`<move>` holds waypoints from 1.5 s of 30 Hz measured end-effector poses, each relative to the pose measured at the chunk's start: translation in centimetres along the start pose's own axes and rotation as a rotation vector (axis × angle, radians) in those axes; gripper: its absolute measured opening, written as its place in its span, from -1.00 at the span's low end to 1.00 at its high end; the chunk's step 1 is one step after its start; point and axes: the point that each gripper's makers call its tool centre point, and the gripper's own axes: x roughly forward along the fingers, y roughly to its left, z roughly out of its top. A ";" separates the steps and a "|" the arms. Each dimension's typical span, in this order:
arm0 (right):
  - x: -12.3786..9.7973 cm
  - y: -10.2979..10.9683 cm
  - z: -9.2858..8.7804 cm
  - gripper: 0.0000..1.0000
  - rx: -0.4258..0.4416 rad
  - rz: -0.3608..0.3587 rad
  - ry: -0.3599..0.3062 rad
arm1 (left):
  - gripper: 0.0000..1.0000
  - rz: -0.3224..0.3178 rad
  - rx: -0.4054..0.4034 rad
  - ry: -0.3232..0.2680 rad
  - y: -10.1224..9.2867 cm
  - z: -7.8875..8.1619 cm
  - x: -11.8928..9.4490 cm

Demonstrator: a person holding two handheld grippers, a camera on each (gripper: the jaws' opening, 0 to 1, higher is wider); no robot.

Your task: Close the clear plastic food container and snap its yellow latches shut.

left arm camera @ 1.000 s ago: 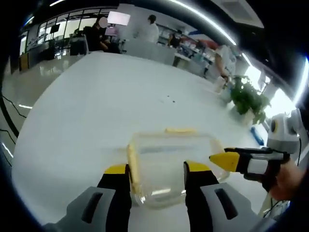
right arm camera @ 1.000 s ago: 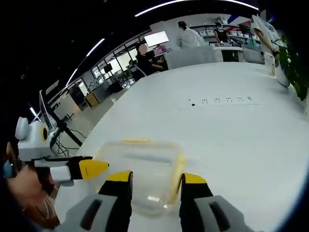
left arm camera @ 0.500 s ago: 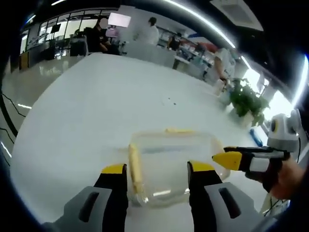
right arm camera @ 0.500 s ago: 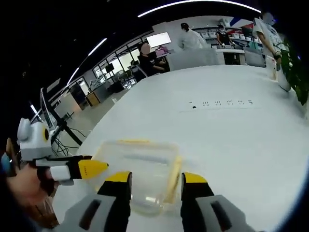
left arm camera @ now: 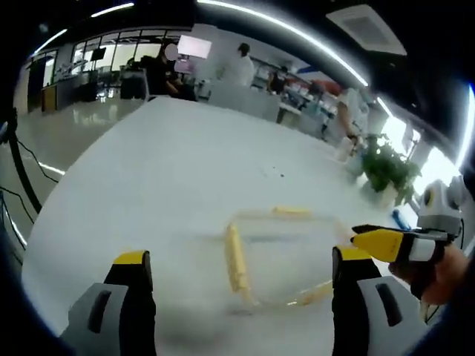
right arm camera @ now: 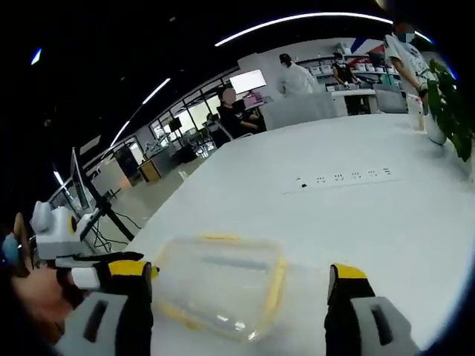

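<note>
Clear plastic rectangular food container (left arm camera: 286,256) with yellow latches (left arm camera: 236,257) on glossy white table (left arm camera: 148,178); lid on. Left gripper (left arm camera: 241,276) spread wide around it; right gripper (right arm camera: 239,285) likewise wide, touching nothing.

- The container (left arm camera: 286,256) rests on the table (left arm camera: 163,170), between the left gripper (left arm camera: 241,267)'s wide-apart jaws.
- In the right gripper view, the container (right arm camera: 223,285) lies between the right gripper (right arm camera: 237,285)'s jaws.
- A plant (left arm camera: 386,167) stands at the table's far right edge.

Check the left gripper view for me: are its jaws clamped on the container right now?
No. The left gripper has its jaws spread wide apart, and the clear container lies on the white table between them, untouched.
</note>
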 end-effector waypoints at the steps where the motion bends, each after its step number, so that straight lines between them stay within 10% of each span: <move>1: -0.1 0.1 0.0 1.00 0.002 0.000 0.000 | 0.98 0.002 -0.003 -0.004 0.1 0.1 -0.1; 17: -5.0 0.9 -0.2 1.00 -0.049 -0.018 -0.036 | 0.98 -0.013 0.120 -0.003 -1.0 -0.1 -5.5; 45: -24.7 3.6 -3.3 1.00 -0.195 0.006 -0.072 | 0.98 -0.073 0.240 -0.042 -3.3 -2.9 -22.4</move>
